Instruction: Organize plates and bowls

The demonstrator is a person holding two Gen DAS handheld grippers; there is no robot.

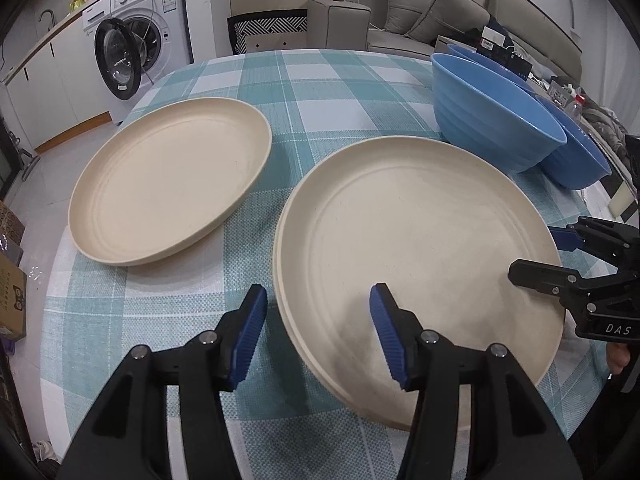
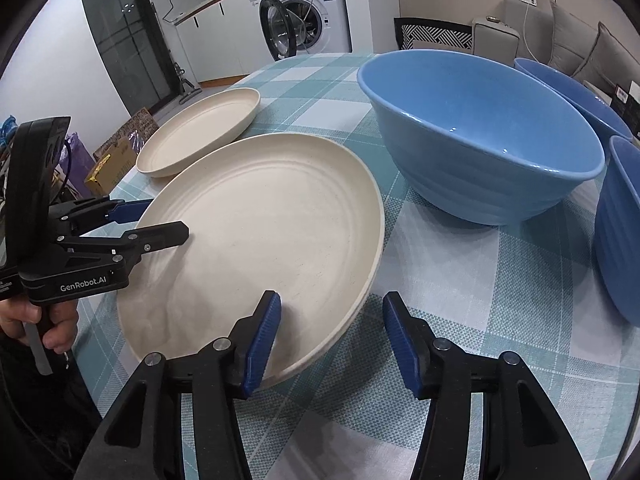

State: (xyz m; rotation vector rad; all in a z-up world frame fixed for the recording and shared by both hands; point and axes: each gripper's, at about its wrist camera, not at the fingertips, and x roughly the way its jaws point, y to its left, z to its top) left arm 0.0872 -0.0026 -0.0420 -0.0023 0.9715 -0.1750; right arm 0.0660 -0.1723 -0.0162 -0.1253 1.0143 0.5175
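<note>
Two cream plates lie stacked [image 1: 420,248] [image 2: 260,232] on the checked tablecloth, close in front of me. My left gripper [image 1: 319,300] [image 2: 160,220] stands open across the stack's left rim, one pad inside and one outside, neither pressing. Across the right rim my right gripper [image 2: 331,304] [image 1: 536,254] is open in the same way. A single cream plate [image 1: 172,176] [image 2: 200,132] rests farther left. A large blue bowl [image 1: 492,120] [image 2: 480,136] stands upright behind the stack, with two more blue bowls [image 2: 576,92] [image 2: 620,224] to its right.
The round table's edge [image 1: 56,264] curves near on the left, with cardboard boxes [image 2: 116,160] on the floor beyond. A washing machine [image 1: 136,40] with its door open, a patterned chair [image 1: 272,32] and a grey sofa [image 1: 432,12] stand behind the table.
</note>
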